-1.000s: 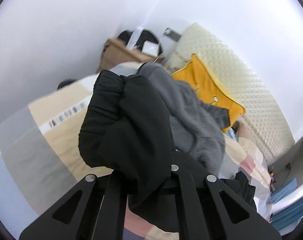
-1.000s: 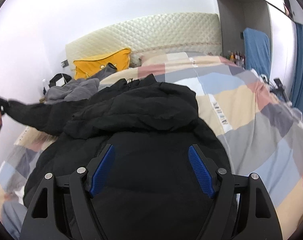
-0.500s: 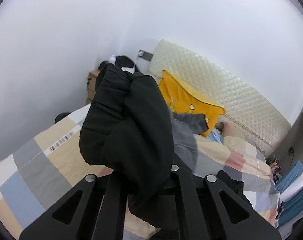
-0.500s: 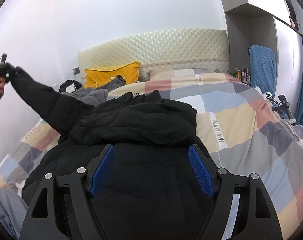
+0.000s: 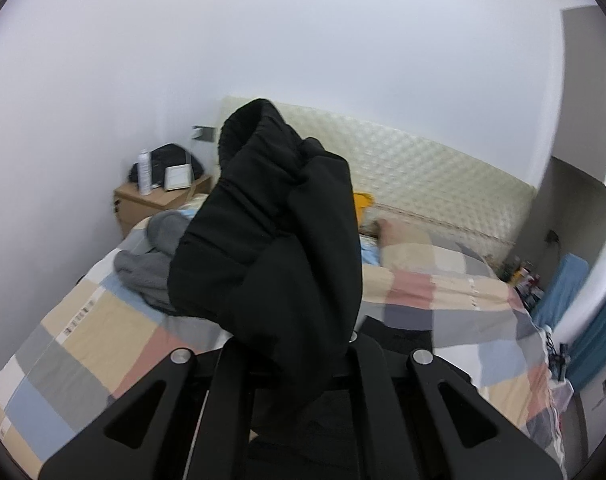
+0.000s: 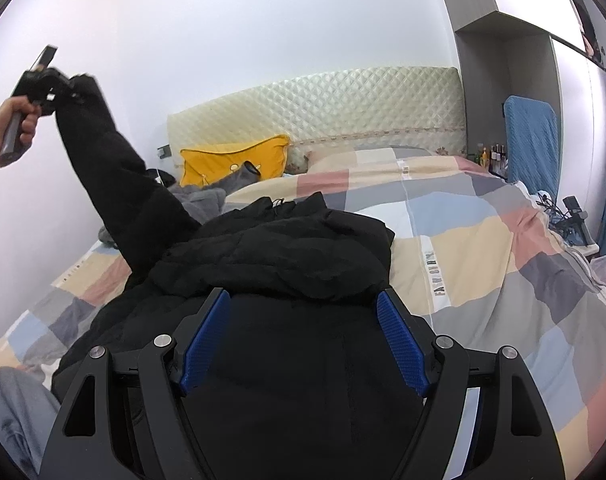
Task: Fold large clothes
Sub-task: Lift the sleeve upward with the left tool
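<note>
A black padded jacket (image 6: 287, 264) lies spread on the checked duvet (image 6: 483, 248) of a bed. Its sleeve (image 6: 115, 176) is stretched up and to the left, high above the bed. My left gripper (image 6: 59, 88), held in a hand at the upper left of the right wrist view, is shut on the sleeve's cuff. In the left wrist view the bunched cuff (image 5: 271, 232) fills the middle and hides the fingertips of the left gripper (image 5: 291, 352). My right gripper (image 6: 303, 320) hovers over the jacket's body, open, with nothing between its blue pads (image 6: 207, 336).
A grey garment (image 5: 151, 272) lies crumpled near the pillows, beside a yellow cushion (image 6: 231, 160) against the quilted headboard (image 6: 343, 104). A wooden nightstand (image 5: 159, 200) with a bottle stands by the left wall. A blue cloth (image 6: 531, 140) hangs at the right.
The left gripper has risen with the sleeve, from low beside the bed to high on the left, pulling it taut. The right gripper has barely shifted.
</note>
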The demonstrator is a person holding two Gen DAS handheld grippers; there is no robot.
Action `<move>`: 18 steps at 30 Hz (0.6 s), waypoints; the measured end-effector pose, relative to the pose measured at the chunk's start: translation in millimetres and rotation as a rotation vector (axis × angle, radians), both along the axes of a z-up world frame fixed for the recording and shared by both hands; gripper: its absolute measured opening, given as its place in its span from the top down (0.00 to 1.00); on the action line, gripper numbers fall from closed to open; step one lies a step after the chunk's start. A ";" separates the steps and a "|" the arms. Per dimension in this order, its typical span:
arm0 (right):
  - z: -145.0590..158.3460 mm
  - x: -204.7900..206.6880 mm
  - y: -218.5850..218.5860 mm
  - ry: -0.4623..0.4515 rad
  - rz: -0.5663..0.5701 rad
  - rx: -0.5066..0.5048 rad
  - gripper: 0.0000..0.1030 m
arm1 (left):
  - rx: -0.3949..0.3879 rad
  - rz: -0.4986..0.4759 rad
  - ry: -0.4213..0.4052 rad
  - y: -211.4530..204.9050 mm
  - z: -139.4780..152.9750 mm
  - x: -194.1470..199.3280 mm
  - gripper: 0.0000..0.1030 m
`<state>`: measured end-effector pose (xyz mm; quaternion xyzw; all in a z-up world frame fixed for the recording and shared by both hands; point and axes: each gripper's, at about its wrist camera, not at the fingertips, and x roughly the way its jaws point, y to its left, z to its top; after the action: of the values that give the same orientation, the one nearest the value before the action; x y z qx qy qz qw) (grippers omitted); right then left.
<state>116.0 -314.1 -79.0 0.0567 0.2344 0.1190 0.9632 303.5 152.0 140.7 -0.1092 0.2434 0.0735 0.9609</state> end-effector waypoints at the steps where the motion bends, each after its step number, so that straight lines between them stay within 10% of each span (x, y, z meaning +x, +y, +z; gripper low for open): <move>1: 1.3 -1.3 -0.8 -0.005 0.004 -0.002 0.27 | 0.003 -0.015 -0.002 -10.0 1.9 -0.3 0.95; 18: 7.4 -0.1 -32.2 -0.022 -0.014 0.026 0.24 | 0.035 -0.372 0.011 -181.8 -35.4 25.8 0.95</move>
<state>115.9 -346.3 -71.6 0.0697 0.2216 0.1161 0.9657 329.4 -29.8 105.3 -0.0449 0.2632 -0.1007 0.9584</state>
